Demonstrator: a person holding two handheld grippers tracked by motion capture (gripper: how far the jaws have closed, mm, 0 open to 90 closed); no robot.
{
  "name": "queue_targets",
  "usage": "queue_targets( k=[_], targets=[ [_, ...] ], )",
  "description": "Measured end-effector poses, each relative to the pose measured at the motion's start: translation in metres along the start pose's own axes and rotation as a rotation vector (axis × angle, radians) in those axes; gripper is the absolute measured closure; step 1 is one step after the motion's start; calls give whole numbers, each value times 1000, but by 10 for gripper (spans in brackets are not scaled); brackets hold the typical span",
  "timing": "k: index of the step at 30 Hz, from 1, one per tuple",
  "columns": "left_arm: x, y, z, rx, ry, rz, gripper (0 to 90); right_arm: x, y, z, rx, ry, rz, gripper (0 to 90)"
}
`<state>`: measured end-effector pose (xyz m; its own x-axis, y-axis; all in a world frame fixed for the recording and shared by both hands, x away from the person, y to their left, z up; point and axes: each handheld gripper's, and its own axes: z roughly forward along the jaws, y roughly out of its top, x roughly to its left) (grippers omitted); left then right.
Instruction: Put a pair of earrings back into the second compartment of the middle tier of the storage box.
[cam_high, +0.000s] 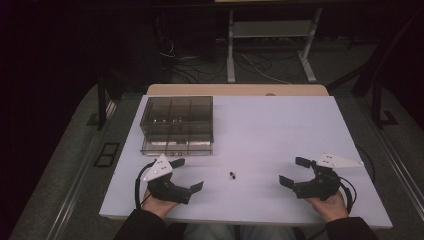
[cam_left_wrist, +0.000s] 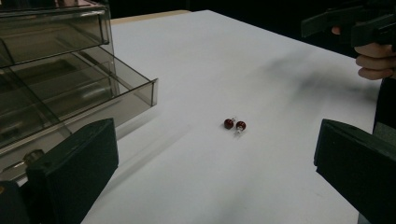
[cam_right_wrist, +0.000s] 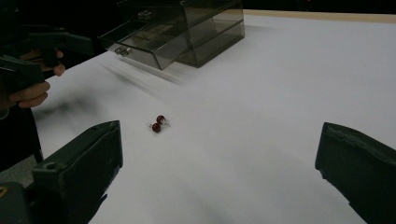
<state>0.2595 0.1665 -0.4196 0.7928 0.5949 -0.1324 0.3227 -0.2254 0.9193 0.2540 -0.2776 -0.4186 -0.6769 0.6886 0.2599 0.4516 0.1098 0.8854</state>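
Note:
Two small dark red beads (cam_high: 233, 175) lie side by side on the white table (cam_high: 270, 125), between the two grippers. They appear again as red beads (cam_left_wrist: 234, 124) in the left gripper view and red beads (cam_right_wrist: 158, 124) in the right gripper view. My left gripper (cam_high: 190, 175) rests near the front edge, left of the beads, jaws wide open and empty. My right gripper (cam_high: 294, 172) sits to their right, also open and empty. A smoky clear drawer box (cam_high: 177, 124) stands at the back left, its lower drawer (cam_left_wrist: 93, 93) pulled out.
The drawer box has several compartments holding small items. A tan board (cam_high: 235, 90) edges the table's far side. Desk legs and cables (cam_high: 260, 60) stand on the floor beyond. The person's hands hold both grippers at the near edge.

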Motion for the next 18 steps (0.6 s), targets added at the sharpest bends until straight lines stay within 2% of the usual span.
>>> queue_targets(
  k=[18],
  targets=[
    [0, 0, 0, -1, -11, -6, 0, -2, -2, 1, 32, -29, -16, 4]
  ],
)
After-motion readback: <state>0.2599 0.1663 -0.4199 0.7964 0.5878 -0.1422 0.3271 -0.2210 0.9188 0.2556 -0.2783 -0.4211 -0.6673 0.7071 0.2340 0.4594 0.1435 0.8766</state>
